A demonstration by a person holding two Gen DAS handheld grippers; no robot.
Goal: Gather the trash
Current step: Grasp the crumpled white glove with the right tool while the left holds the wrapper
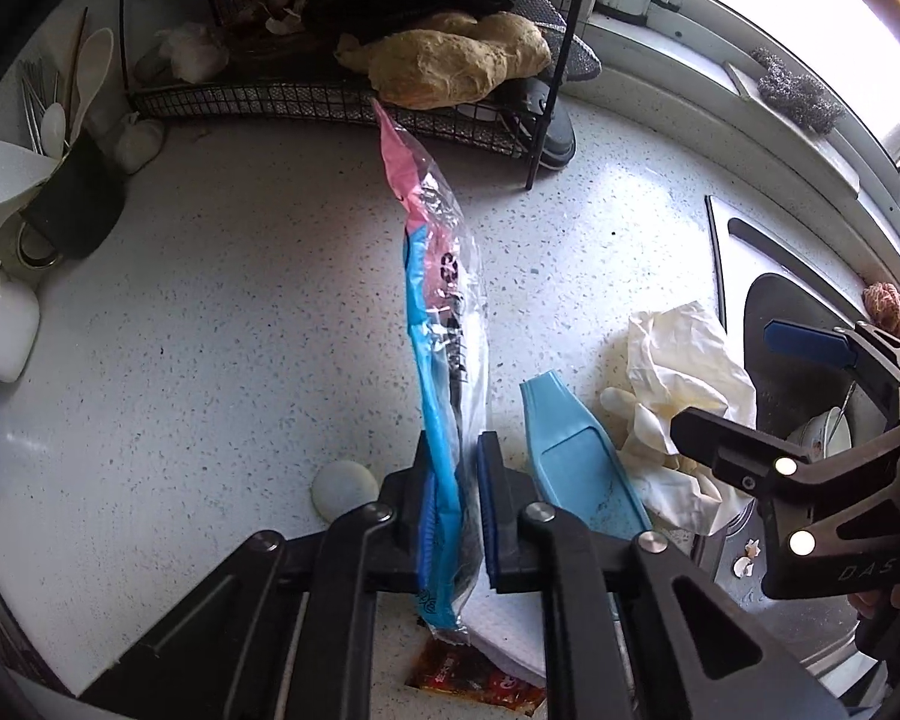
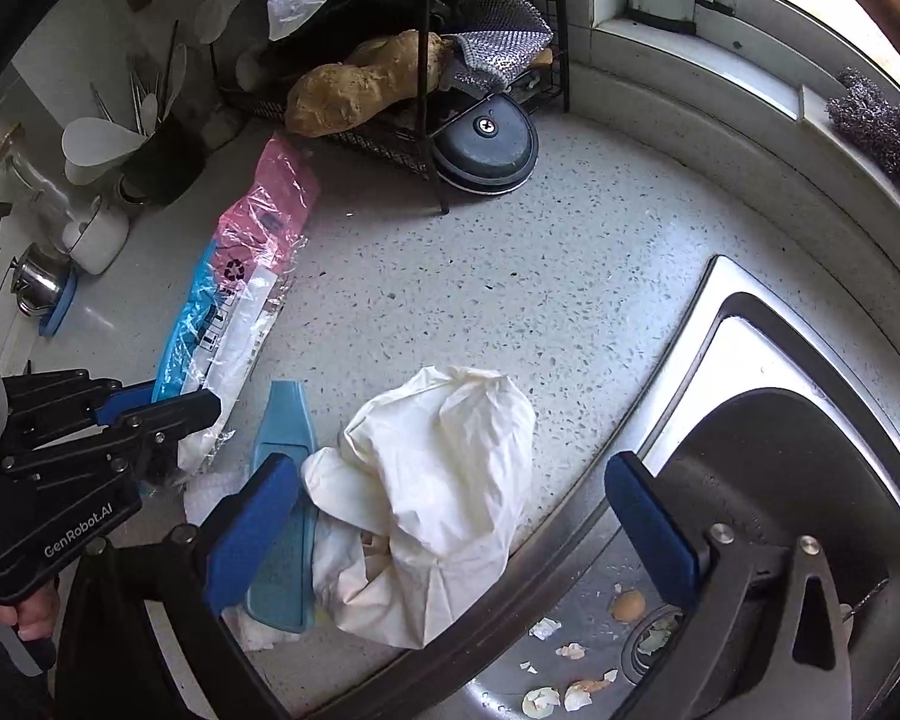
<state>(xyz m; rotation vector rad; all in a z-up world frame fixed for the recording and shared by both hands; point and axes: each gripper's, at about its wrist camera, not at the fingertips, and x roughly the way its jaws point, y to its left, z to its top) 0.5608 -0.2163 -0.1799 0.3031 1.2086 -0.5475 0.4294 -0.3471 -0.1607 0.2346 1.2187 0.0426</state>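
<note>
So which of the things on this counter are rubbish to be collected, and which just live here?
Trash:
- pink and blue plastic wrapper, pinched by the left gripper
- crumpled white gloves, under the open right gripper
- eggshell bits in the sink
- red sachet

Just lying about:
- wire rack
- utensil holder
- steel scourer
- blue scoop, probably

Left tongs (image 1: 457,501) clamping plastic wrapper (image 1: 444,324)

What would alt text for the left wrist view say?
The left tool pinches a long pink-and-blue plastic wrapper on a speckled counter. To its right lie a blue scoop and crumpled white gloves, with the open right tool above.
</note>
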